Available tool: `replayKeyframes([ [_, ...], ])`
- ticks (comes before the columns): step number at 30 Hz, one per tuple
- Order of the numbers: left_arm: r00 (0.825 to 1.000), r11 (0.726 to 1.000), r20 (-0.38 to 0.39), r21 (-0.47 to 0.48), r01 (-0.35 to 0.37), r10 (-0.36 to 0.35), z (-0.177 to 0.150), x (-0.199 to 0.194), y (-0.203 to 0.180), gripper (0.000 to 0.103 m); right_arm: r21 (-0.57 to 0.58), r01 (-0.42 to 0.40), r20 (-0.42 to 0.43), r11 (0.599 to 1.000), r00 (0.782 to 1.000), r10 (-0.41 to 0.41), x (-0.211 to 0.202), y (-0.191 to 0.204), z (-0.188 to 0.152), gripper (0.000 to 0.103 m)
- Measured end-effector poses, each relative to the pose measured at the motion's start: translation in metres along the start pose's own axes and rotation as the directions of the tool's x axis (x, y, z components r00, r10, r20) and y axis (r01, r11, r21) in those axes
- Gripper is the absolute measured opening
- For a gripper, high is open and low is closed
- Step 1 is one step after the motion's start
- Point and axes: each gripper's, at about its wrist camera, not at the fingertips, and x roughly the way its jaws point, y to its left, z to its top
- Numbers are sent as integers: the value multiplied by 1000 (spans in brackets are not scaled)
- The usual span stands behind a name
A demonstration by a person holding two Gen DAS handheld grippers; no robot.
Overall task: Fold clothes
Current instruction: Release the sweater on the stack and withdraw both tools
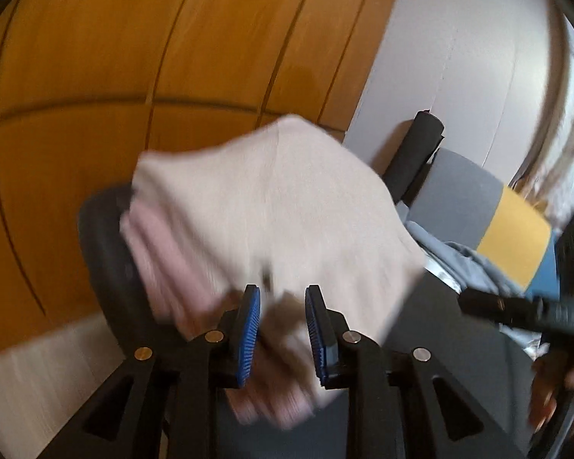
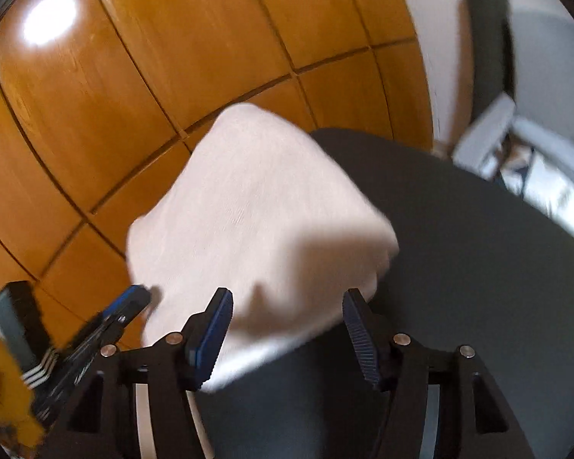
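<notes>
Garment (image 2: 256,222) lies folded near the table (image 2: 459,267) edge; left gripper (image 1: 283,329) narrow, right gripper (image 2: 287,329) wide, both empty. Nudging risks sliding it off.

Folded pale pink garment (image 1: 275,206) on the dark round table (image 2: 478,267).

You see the garment as a compact, roughly rectangular bundle of soft, finely ribbed fabric, cream-pink on its top face. In the left wrist view, stacked layers of a slightly deeper pink show along its left edge, where it lies close to the table's rim. In the right wrist view (image 2: 256,206), it sits on the left part of the table, with one corner reaching past the far rim. Motion blur hides finer detail, so you cannot tell what kind of garment it is.
</notes>
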Motion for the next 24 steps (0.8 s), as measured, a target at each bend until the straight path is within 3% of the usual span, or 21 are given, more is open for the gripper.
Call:
replayKeyframes([
  [5,995,997,-95,-82,-12,4,-63,-30,-15,24,89,26,1,996,1000,-26,-39,-22,-76,67],
  [9,988,996,-132,-20,-85,81,-95,-52,-50,24,112,95,-13,989,995,-94,-60,-32,-131,68],
  [13,978,984,-113,64,-166,173,-108,-71,-79,24,66,134,6,989,991,-135,-74,-25,-140,69],
  [16,966,968,-88,77,-238,244,-110,-82,-94,26,33,164,22,986,986,-165,-85,-19,-147,69],
  [20,943,946,-84,33,-321,323,-108,-92,-96,28,-12,204,44,979,978,-203,-100,-12,-157,70],
  [24,906,906,-2,32,-423,423,-108,-104,-98,28,-50,199,56,979,979,-196,-108,-2,-159,70],
])
